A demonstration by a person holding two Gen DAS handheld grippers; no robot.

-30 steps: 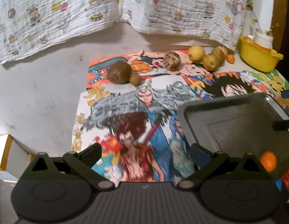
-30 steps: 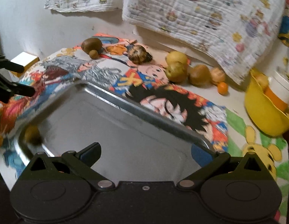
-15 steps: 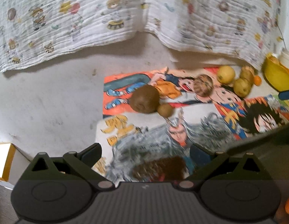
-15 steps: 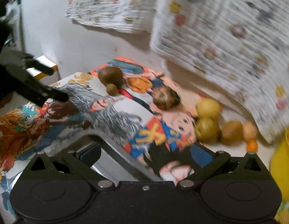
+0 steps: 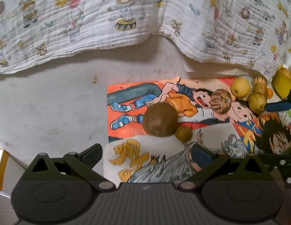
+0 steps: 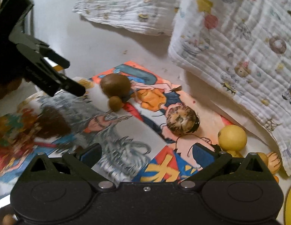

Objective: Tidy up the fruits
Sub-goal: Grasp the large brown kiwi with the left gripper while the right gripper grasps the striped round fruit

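Note:
A large brown fruit (image 5: 160, 119) and a small brown fruit (image 5: 183, 133) touch each other on a cartoon-print mat (image 5: 126, 110). A striped round fruit (image 5: 221, 101) lies further right, then a yellow lemon (image 5: 240, 87) and greenish fruits (image 5: 257, 102). My left gripper (image 5: 147, 154) is open and empty, just short of the brown pair. My right gripper (image 6: 147, 151) is open and empty, above the mat; the striped fruit (image 6: 182, 121) and lemon (image 6: 232, 137) lie ahead of it, the brown pair (image 6: 115, 86) to the left.
A yellow bowl (image 5: 281, 83) stands at the right edge. A printed white cloth (image 5: 126, 18) hangs behind the mat. The left gripper (image 6: 57, 78) shows in the right wrist view. A grey floor (image 5: 51, 108) lies left of the mat.
Both grippers have moved forward off the metal tray toward the fruits at the back. The tray has dropped out of both views. The fruits have not moved.

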